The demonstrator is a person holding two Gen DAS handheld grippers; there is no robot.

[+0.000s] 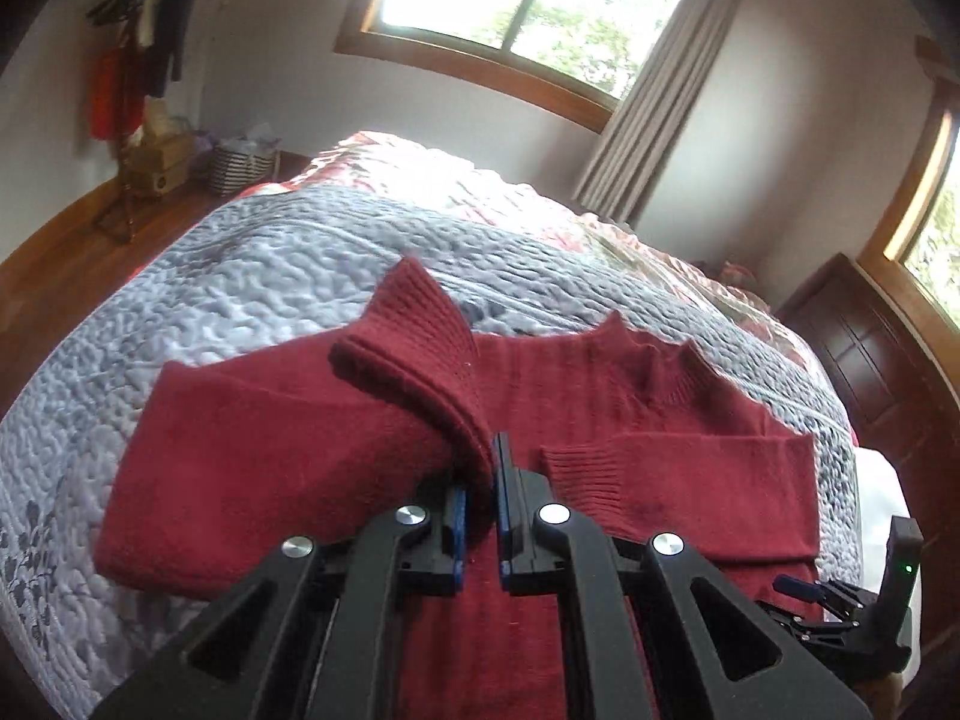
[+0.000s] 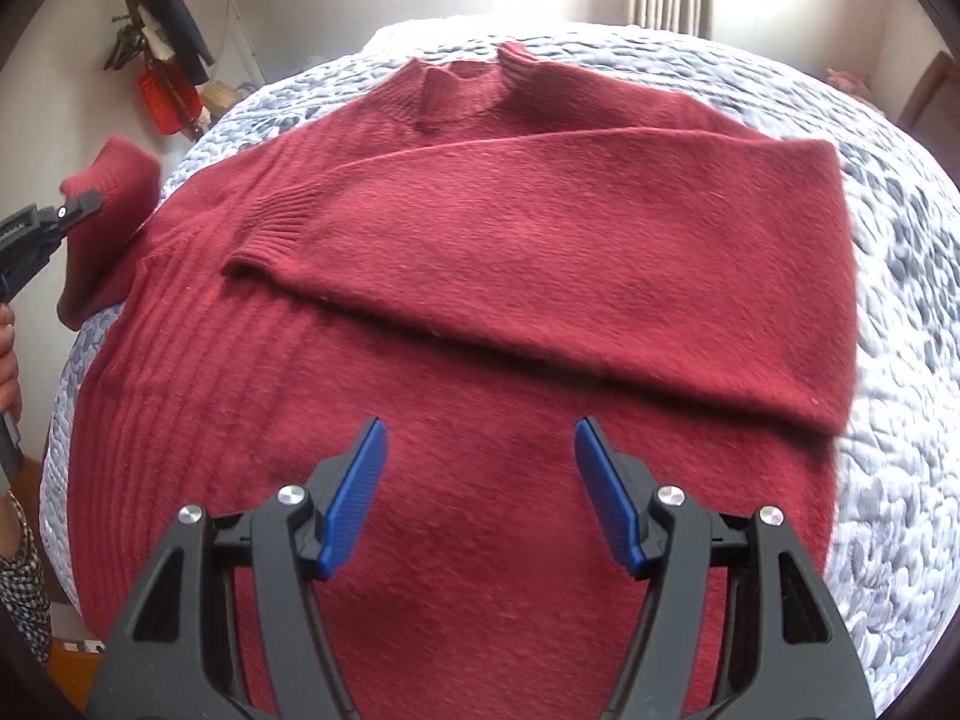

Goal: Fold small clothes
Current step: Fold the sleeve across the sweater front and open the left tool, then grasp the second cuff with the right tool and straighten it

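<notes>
A dark red knit sweater (image 2: 480, 312) lies flat on a bed, collar (image 2: 465, 87) at the far side. One sleeve (image 2: 540, 240) is folded across the chest, its ribbed cuff (image 2: 270, 234) toward the left. My left gripper (image 1: 480, 480) is shut on the other sleeve's ribbed cuff (image 1: 414, 354), which is lifted off the bed beside the sweater's left edge; in the right wrist view that gripper (image 2: 81, 204) shows at the far left with the sleeve (image 2: 105, 222) bunched around it. My right gripper (image 2: 480, 444) hovers open over the sweater's lower body, nothing between its blue pads (image 2: 354, 498).
The bed carries a grey-white quilted cover (image 1: 252, 276) with a floral quilt (image 1: 456, 180) beyond. A coat rack (image 1: 144, 30) and baskets (image 1: 240, 165) stand by the far wall on a wooden floor. A dark wood cabinet (image 1: 864, 348) is on the right. A hand (image 2: 9, 354) holds the left tool.
</notes>
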